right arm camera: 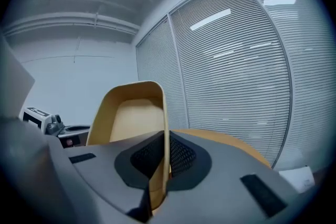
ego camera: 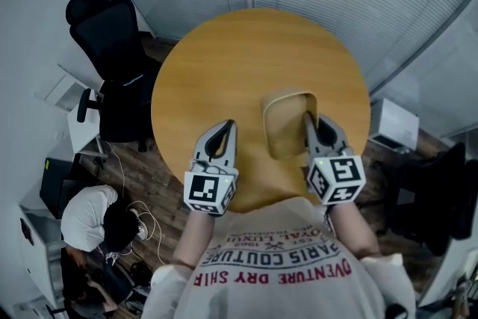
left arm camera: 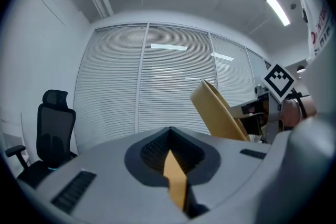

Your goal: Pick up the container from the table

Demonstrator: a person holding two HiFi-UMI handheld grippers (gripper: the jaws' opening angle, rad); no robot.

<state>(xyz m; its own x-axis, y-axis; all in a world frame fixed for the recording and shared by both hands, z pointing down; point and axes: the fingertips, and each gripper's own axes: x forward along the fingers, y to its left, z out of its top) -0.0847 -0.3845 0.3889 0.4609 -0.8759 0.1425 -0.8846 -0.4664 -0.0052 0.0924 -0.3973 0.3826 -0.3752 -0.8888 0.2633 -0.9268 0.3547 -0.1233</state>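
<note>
Right gripper view | right gripper jaws clamp container wall | left gripper jaws together, beside container

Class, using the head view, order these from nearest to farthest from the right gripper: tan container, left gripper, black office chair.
1. Tan container, gripped by the right gripper.
2. Left gripper, alongside at its left.
3. Black office chair, far upper left.

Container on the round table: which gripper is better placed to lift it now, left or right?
Right: the right gripper has its jaws closed on a side wall of the container. The left gripper is apart from it, jaws together, empty.
</note>
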